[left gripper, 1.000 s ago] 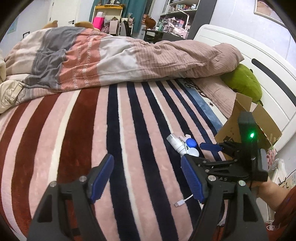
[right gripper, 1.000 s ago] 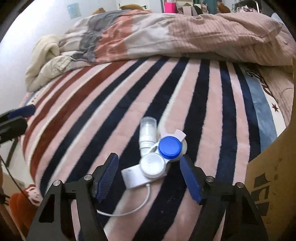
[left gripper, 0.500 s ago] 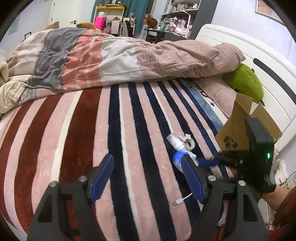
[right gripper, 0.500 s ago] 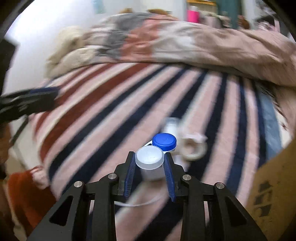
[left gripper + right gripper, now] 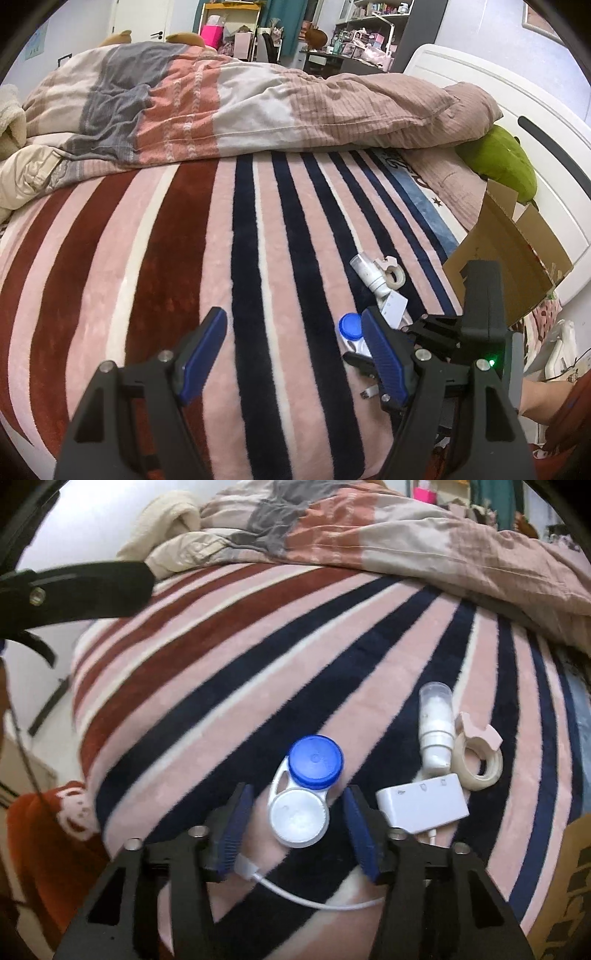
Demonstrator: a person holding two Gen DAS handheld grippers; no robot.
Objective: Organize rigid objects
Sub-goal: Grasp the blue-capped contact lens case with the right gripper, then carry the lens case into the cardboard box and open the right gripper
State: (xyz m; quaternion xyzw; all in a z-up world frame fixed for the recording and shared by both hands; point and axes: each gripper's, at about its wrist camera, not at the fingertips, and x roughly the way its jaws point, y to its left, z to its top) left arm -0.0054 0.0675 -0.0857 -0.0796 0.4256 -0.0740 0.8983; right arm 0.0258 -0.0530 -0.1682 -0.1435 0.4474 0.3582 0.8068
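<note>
Right gripper jaws just closing, we see the contact lens case between them, pads seemingly not touching it, case lying on the striped blanket beside a white adapter, left gripper spread, empty

1. The left gripper's right finger hides most of the lens case in the left wrist view.
2. The box is cut off at the right wrist view's edge.
3. The cable passes behind the right gripper's fingers.
4. Shelf items are too small to identify.
</note>
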